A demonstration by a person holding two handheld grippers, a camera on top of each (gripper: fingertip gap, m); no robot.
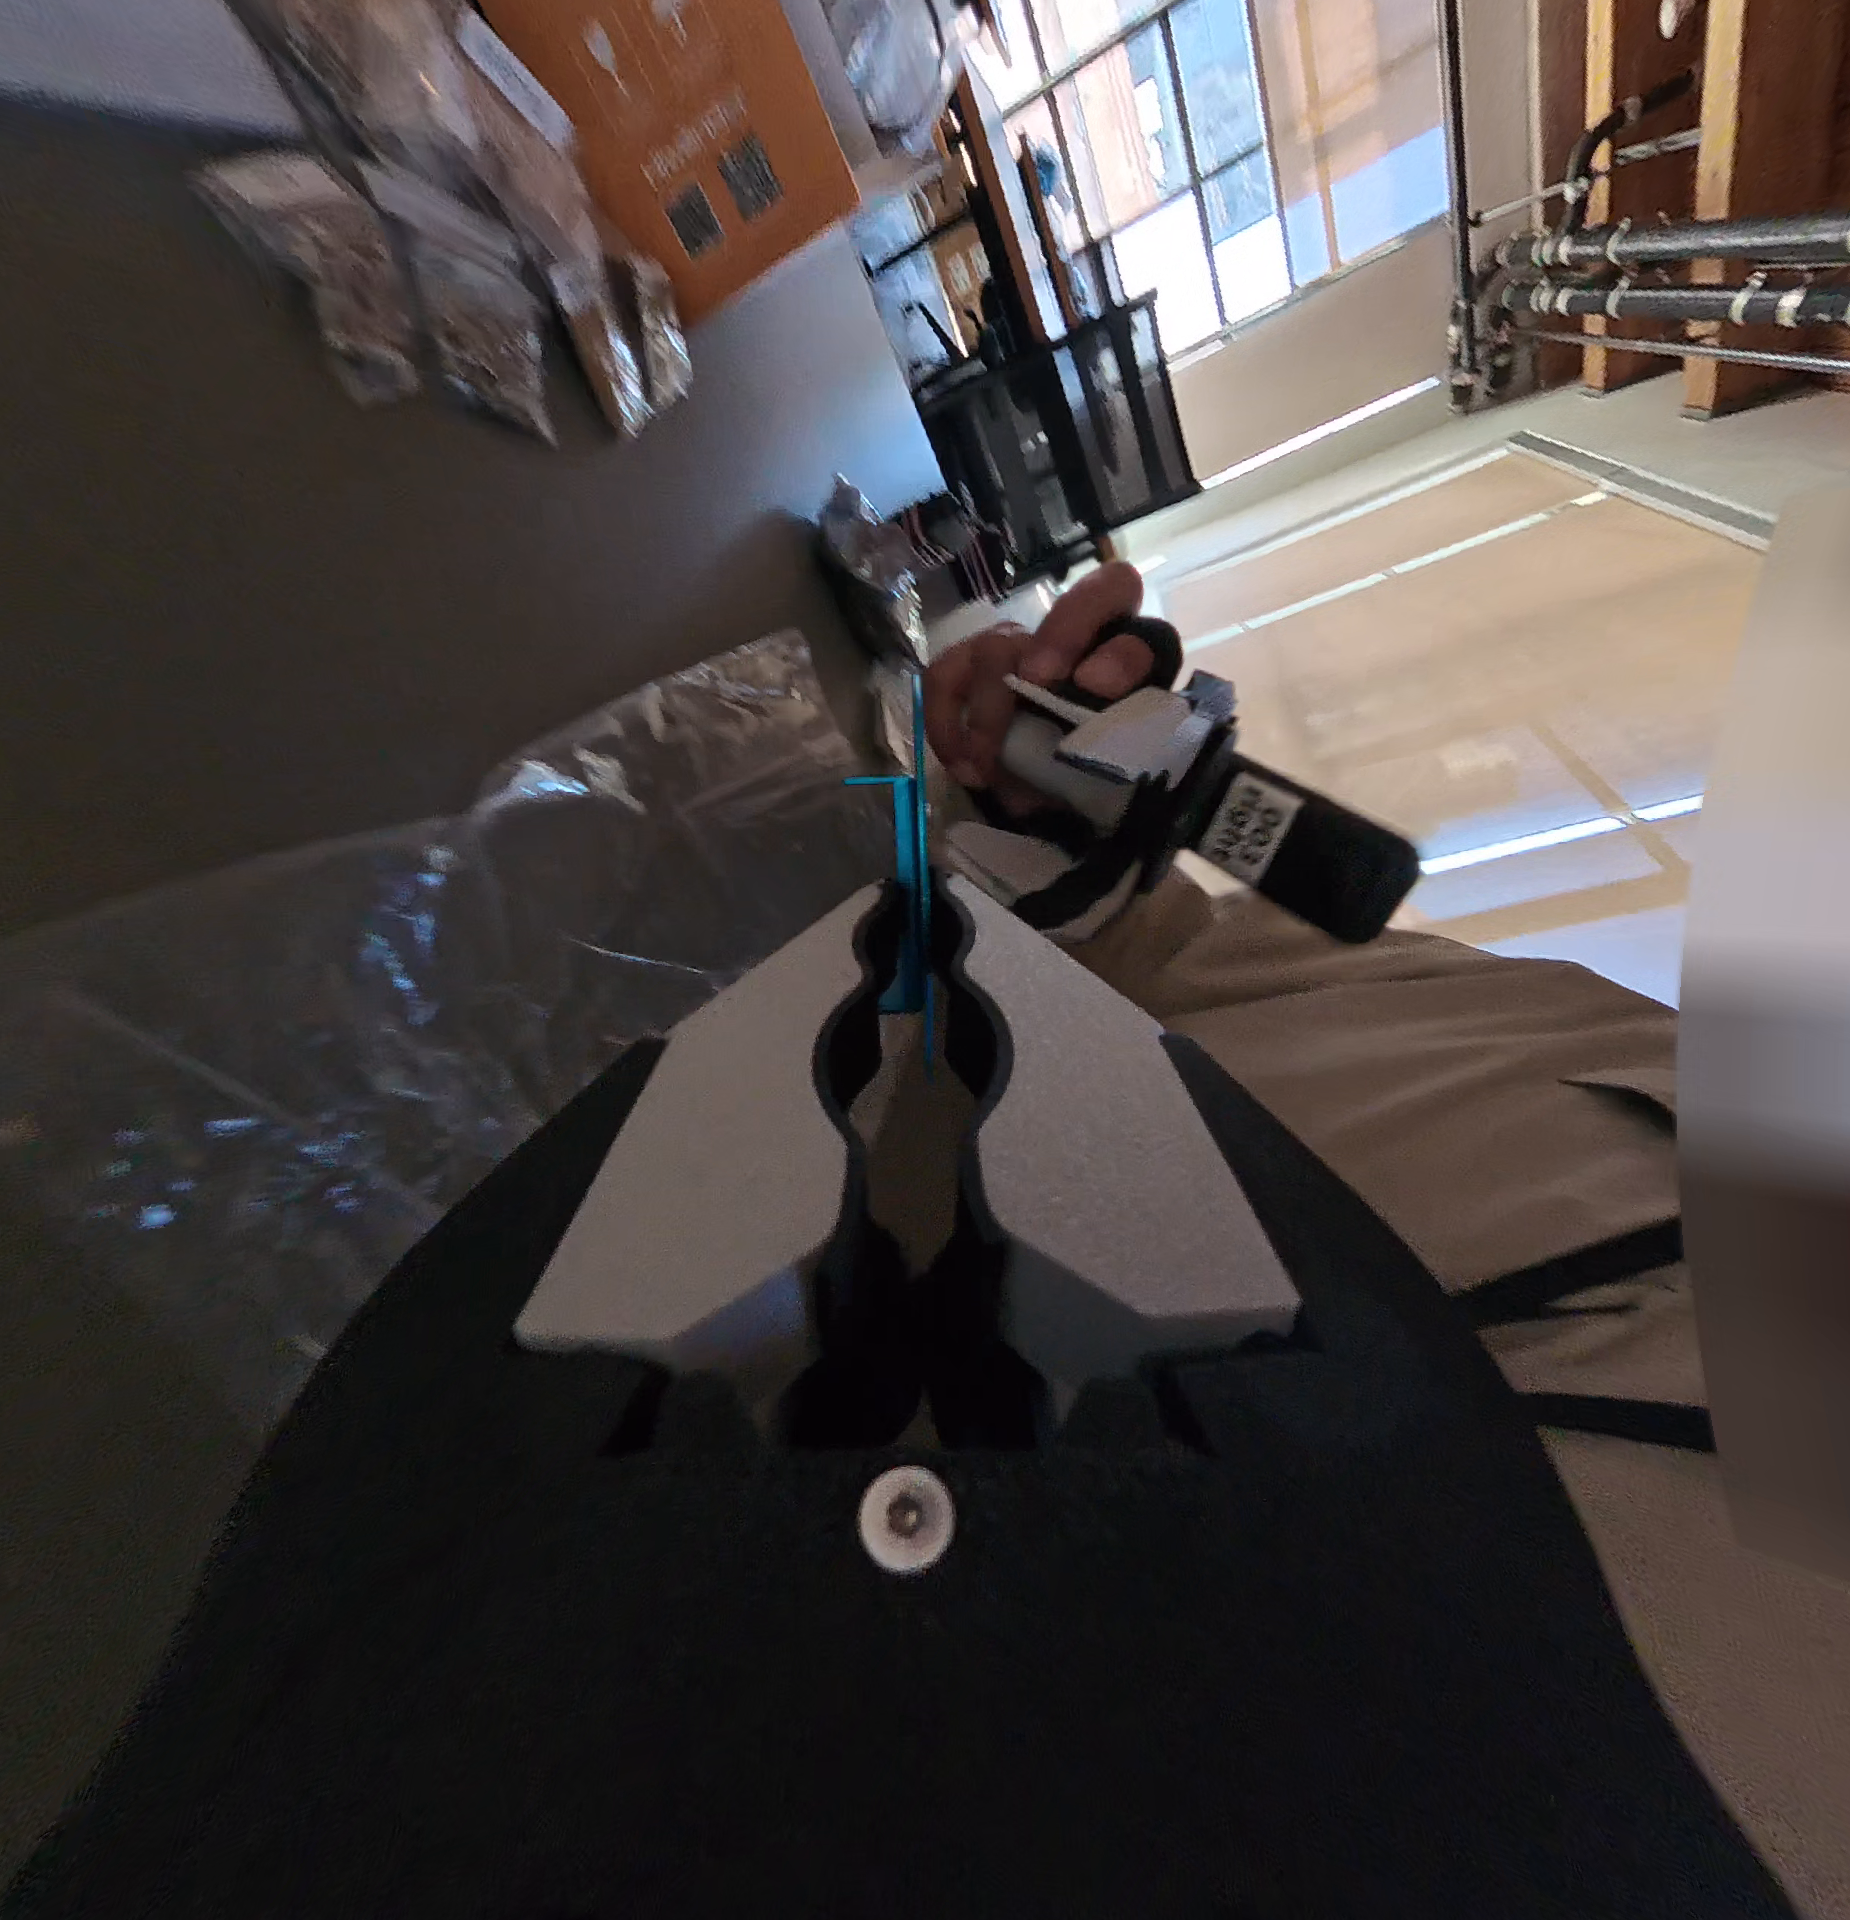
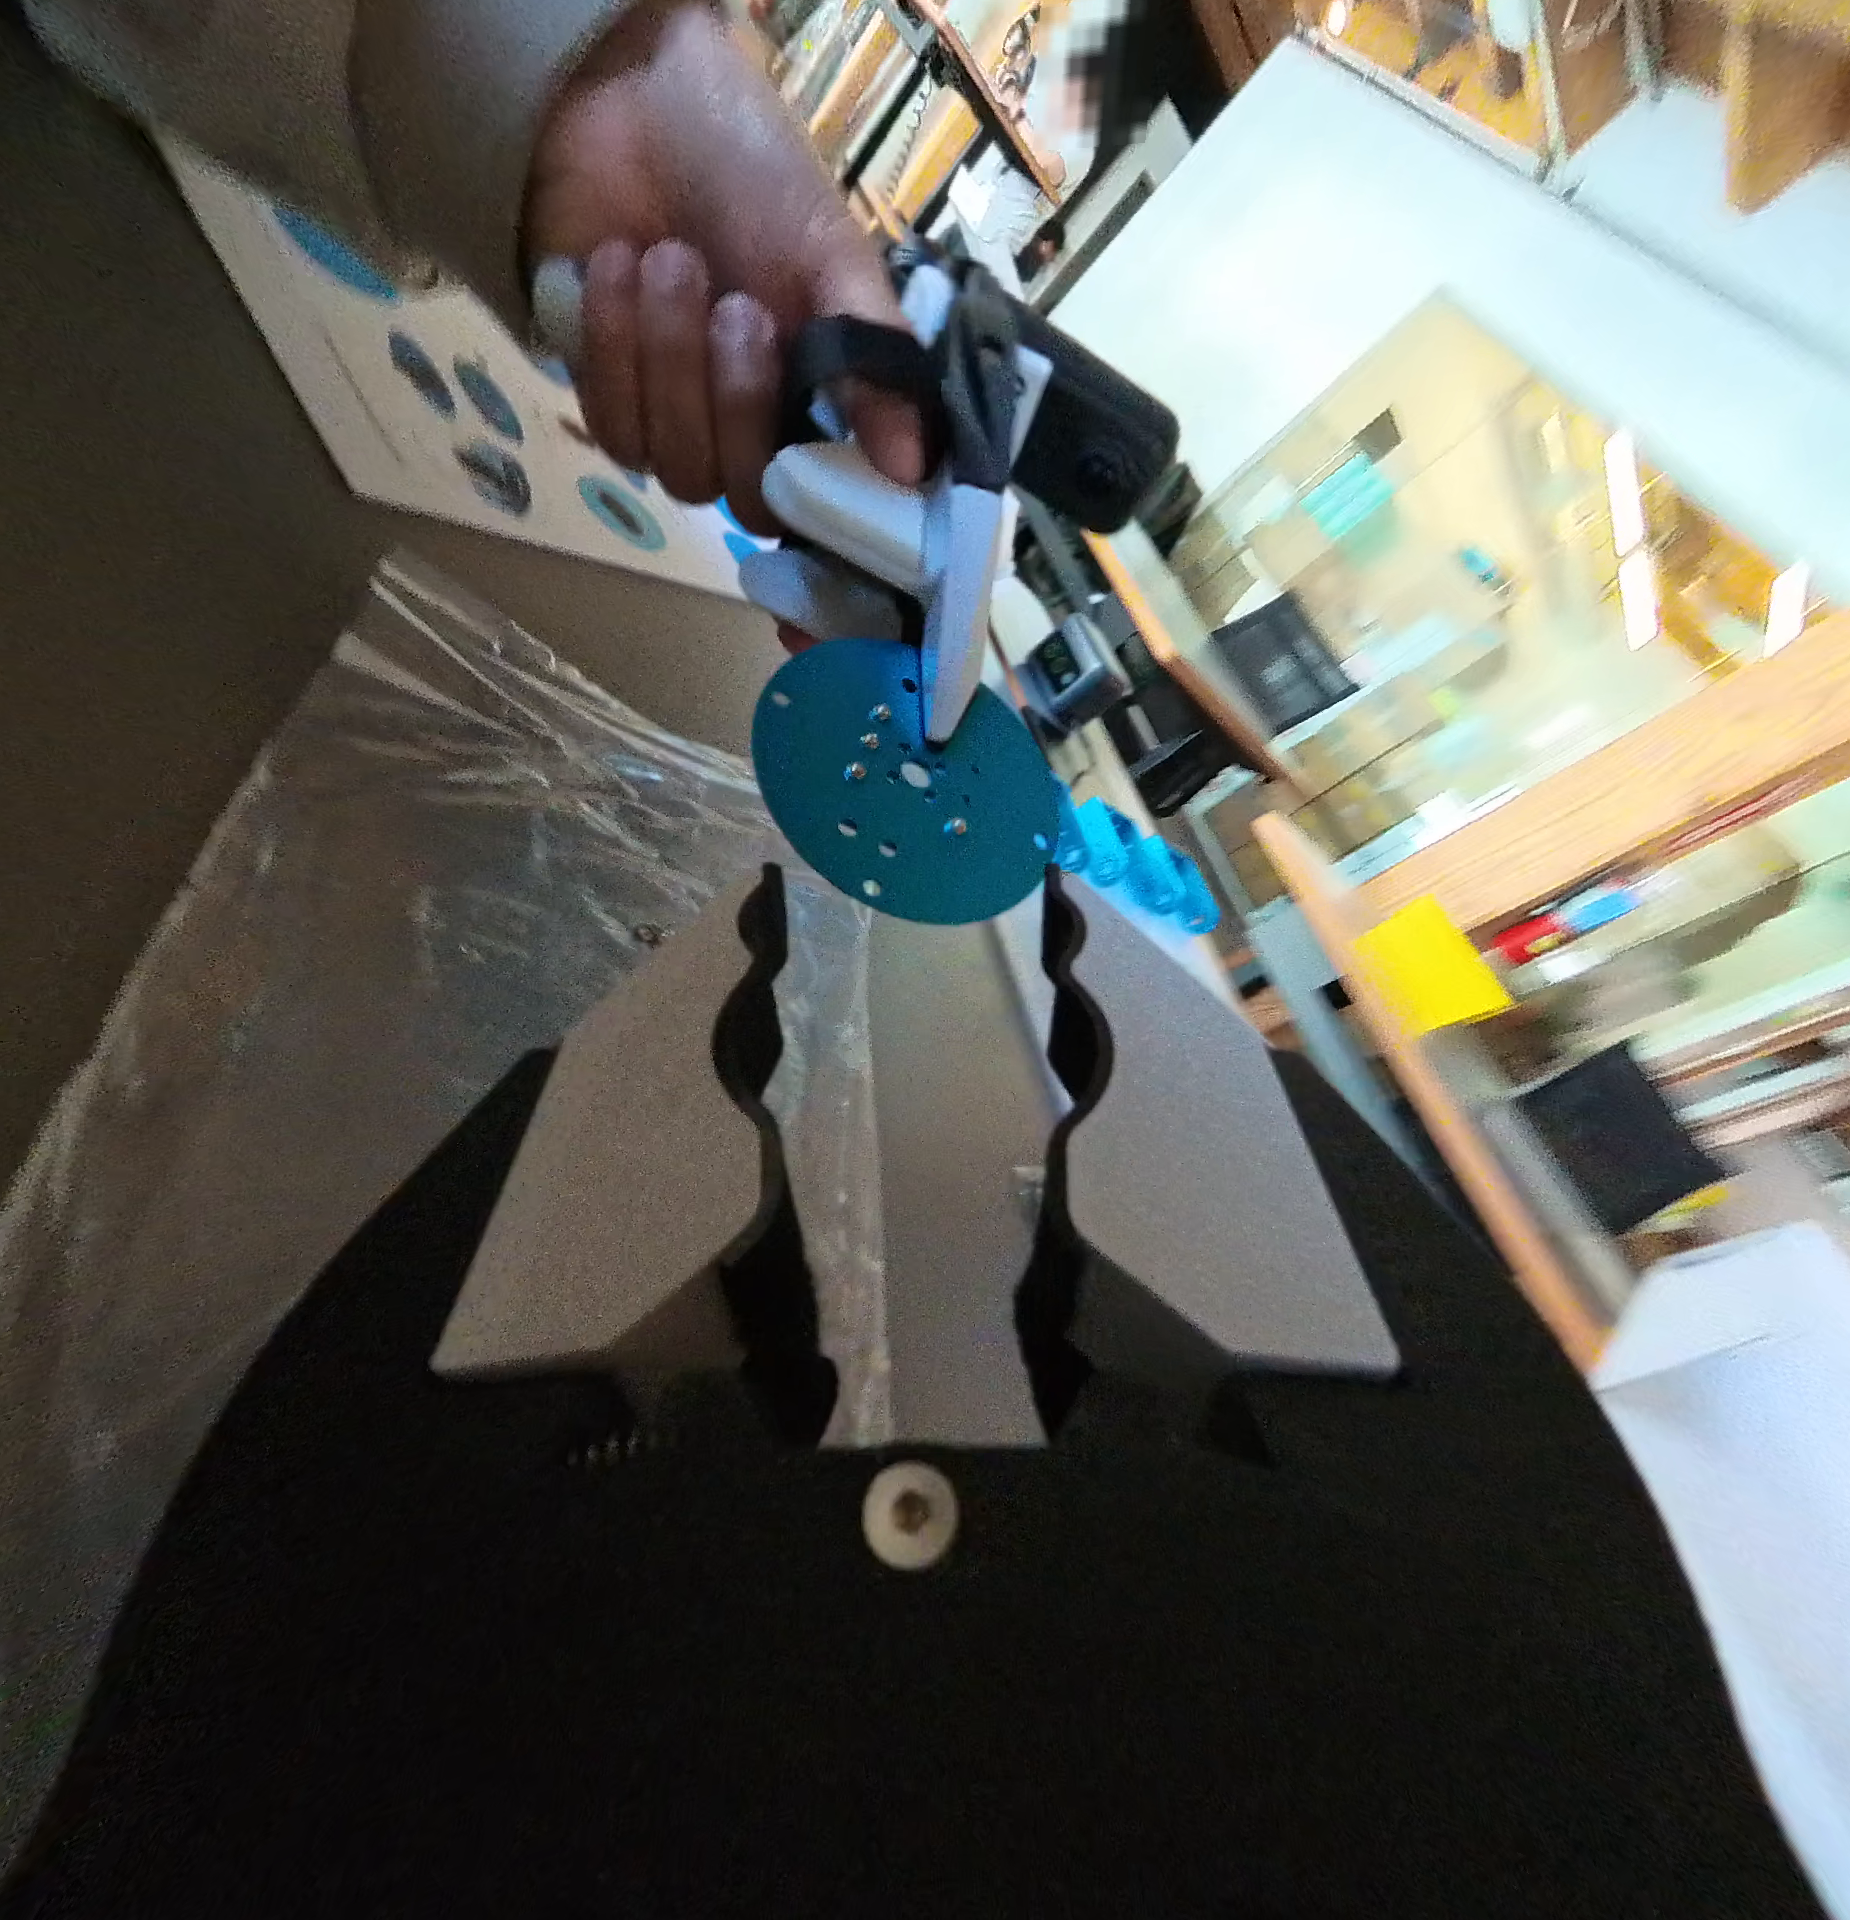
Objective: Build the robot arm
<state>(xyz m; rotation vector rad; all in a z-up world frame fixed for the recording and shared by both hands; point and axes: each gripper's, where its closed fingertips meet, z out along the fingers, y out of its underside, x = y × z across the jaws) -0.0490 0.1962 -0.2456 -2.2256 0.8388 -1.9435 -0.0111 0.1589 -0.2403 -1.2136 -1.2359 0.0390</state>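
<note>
My left gripper (image 1: 916, 896) is shut on a thin blue round plate (image 1: 915, 790), seen edge-on between its pads, with a small blue bracket (image 1: 893, 935) fixed to its left face. In the right wrist view the same plate (image 2: 879, 821) shows as a blue disc with many holes and small screws, pinched near its middle by a white finger (image 2: 965, 634) of the left gripper. My right gripper (image 2: 910, 909) is open, its fingertips just below the disc's lower edge and pressing on nothing. A hand holds the right gripper in the left wrist view (image 1: 1118, 748).
A clear plastic bag (image 2: 464, 790) lies on the grey table (image 2: 90, 623), also in the left wrist view (image 1: 547, 894). Loose blue parts (image 2: 1144, 868) lie behind the disc. A white sheet with blue disc pictures (image 2: 422, 395), foil packets (image 1: 433, 291) and an orange box (image 1: 692, 135) stand farther off. My right fingertips sit around 7 cm from my left ones.
</note>
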